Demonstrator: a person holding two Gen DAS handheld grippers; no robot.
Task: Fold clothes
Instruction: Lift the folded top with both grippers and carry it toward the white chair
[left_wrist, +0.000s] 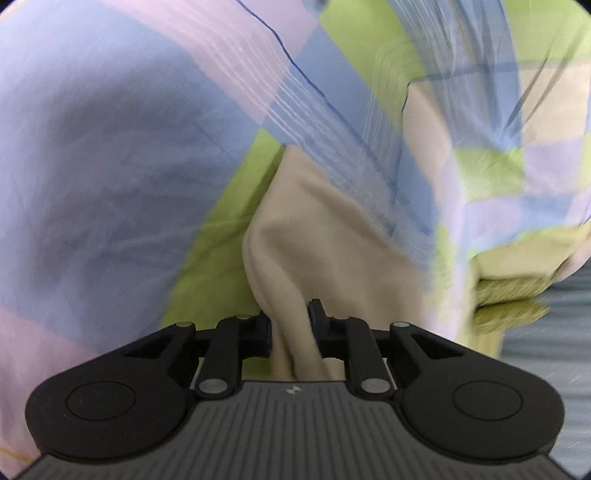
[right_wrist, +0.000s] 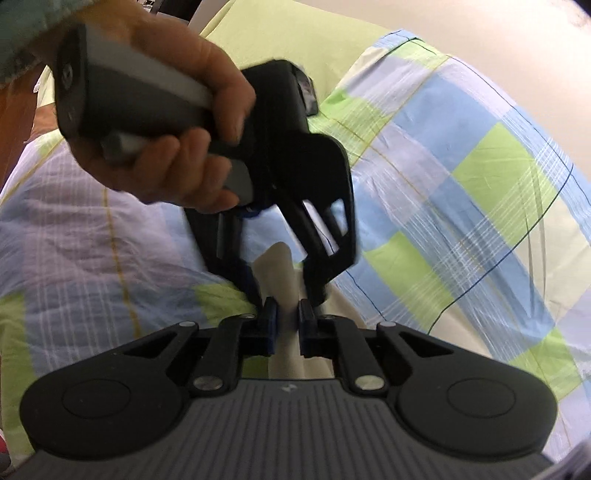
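A beige garment (left_wrist: 325, 236) lies bunched on a checked bedspread (left_wrist: 92, 155). My left gripper (left_wrist: 291, 321) is shut on a fold of that garment, and the cloth runs back between its fingers. In the right wrist view the left gripper (right_wrist: 284, 284) comes down from above, held by a hand (right_wrist: 166, 129), and pinches the beige garment (right_wrist: 275, 262) just ahead of my right gripper (right_wrist: 287, 323). The right gripper's jaws stand slightly apart with the same strip of cloth between them, loosely. The two grippers are nearly touching, tip to tip.
The bedspread (right_wrist: 461, 184) has blue, green, lilac and cream squares and covers almost everything in view. A plain green sheet (right_wrist: 280, 33) shows at the back. A grey striped surface (left_wrist: 554, 332) lies beyond the bed's edge on the right.
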